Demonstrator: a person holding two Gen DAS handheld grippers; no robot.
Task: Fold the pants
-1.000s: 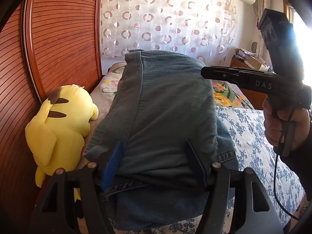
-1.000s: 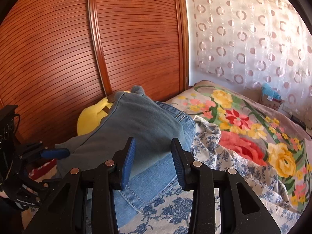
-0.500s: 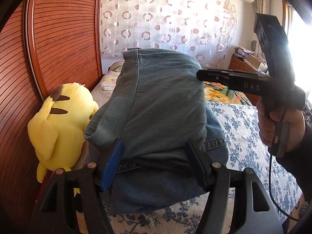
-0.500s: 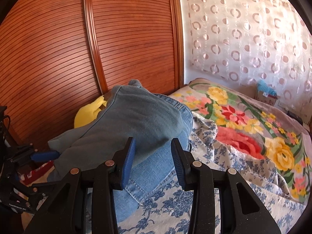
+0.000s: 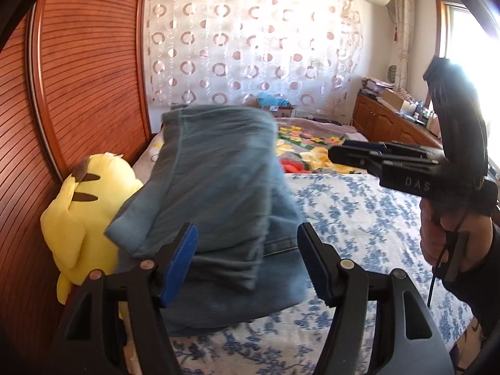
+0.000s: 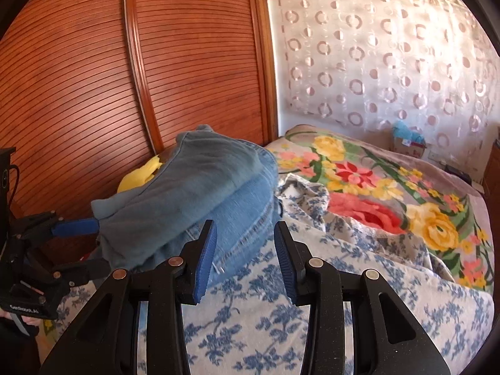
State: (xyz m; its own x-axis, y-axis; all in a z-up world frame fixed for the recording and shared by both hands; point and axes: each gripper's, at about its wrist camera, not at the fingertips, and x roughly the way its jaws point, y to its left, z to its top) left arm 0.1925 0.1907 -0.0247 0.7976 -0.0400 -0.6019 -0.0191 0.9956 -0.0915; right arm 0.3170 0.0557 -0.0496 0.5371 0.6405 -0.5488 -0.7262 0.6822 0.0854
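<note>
Folded pants [image 5: 215, 193] dead ahead of left tongs [image 5: 247, 262], spread around near end, long axis running away; right tongs [image 6: 243, 259] parted, empty, alongside.

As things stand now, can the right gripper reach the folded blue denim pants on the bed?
Probably yes. The right gripper is open, and the folded blue denim pants lie just ahead of its fingertips on the blue floral bedspread, with nothing between.
</note>
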